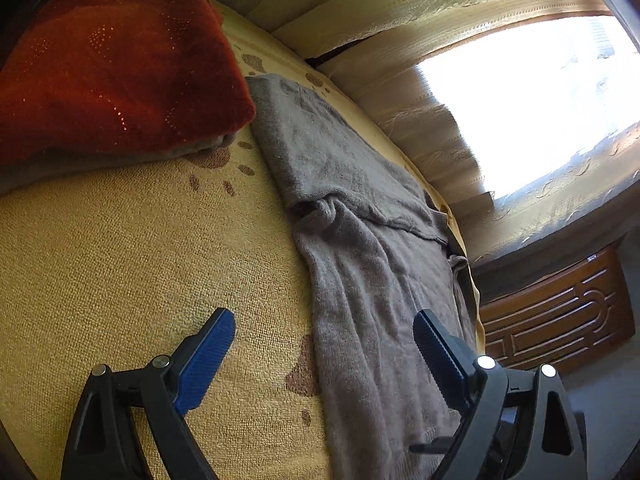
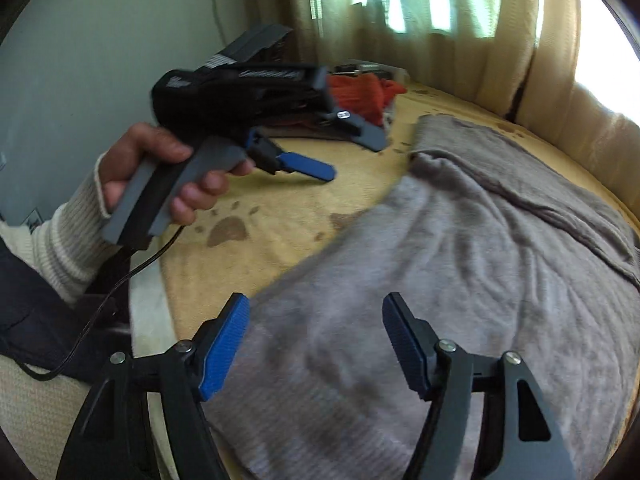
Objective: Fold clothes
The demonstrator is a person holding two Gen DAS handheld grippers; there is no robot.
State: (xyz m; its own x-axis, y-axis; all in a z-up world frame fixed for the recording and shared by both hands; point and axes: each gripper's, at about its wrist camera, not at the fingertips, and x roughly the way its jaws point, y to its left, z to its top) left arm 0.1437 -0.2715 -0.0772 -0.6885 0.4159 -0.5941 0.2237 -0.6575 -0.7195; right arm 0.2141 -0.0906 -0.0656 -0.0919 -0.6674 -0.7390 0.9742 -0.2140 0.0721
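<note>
My left wrist view looks down close over the crumpled grey knit garment (image 1: 360, 240); my right view shares it (image 2: 440, 280).

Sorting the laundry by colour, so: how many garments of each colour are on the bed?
Grey: 2, the spread sweater and a folded piece under the red one
Red: 1, the folded red sweater
Total: 3

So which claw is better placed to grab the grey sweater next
Probably right. The right claw hangs open directly over the grey sweater, while the left claw, also open, sits mostly over bare bedspread beside its edge.
</note>
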